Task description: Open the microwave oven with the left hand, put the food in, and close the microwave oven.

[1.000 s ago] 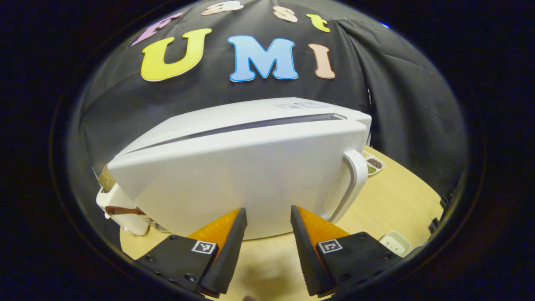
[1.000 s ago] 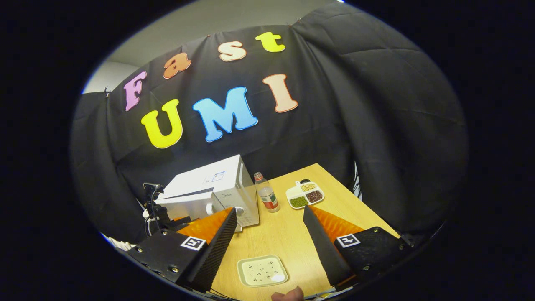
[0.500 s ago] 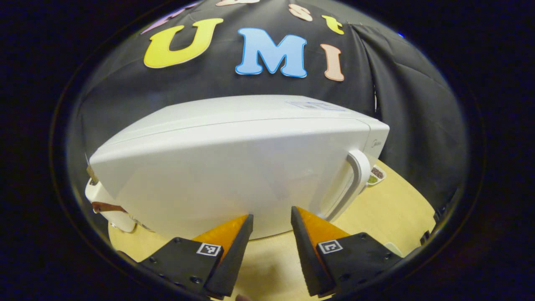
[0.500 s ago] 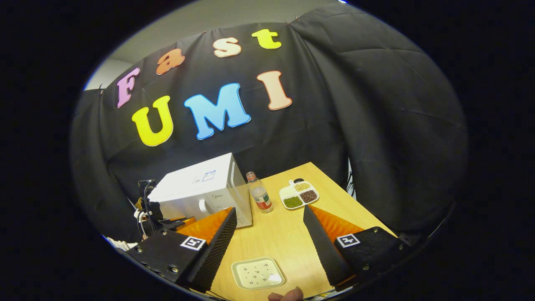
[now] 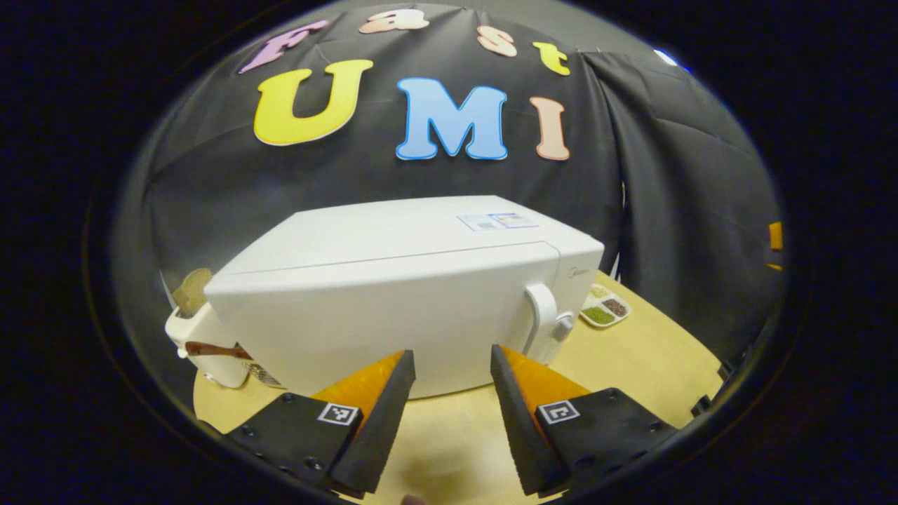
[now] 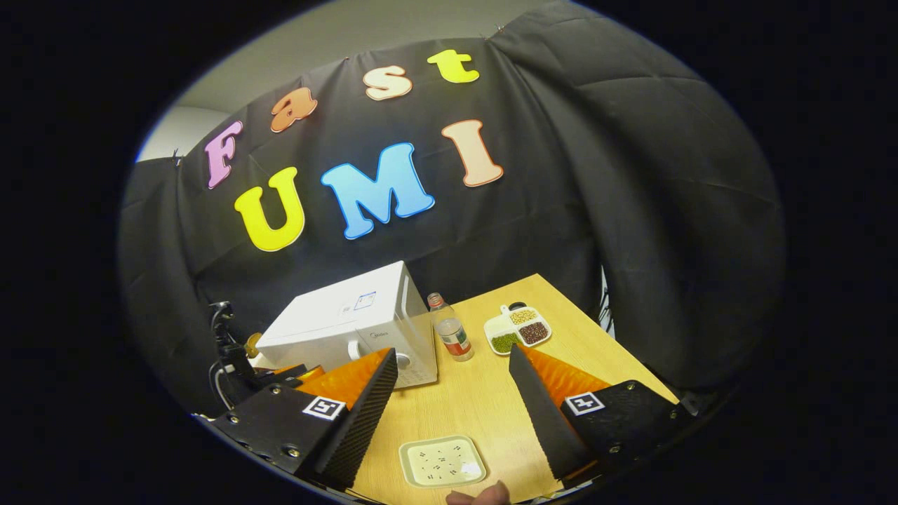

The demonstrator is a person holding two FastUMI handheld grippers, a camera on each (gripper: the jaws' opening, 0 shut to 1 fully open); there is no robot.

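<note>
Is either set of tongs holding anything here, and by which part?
Nothing is held: left tongs and right tongs are both open, with only air between the fingers.

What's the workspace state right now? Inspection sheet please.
Surface: wooden table, bare in the middle.
Job's things: white microwave, door shut, handle at its right edge; square plate near the front edge.
Clutter: bottle beside the microwave; divided dish of beans; white appliance left of the microwave.
Grippers: left tool open, empty, facing the door; right tool open, empty, above the plate.
Cables: black cable by the left tool.
Surroundings: black cloth wall.
</note>
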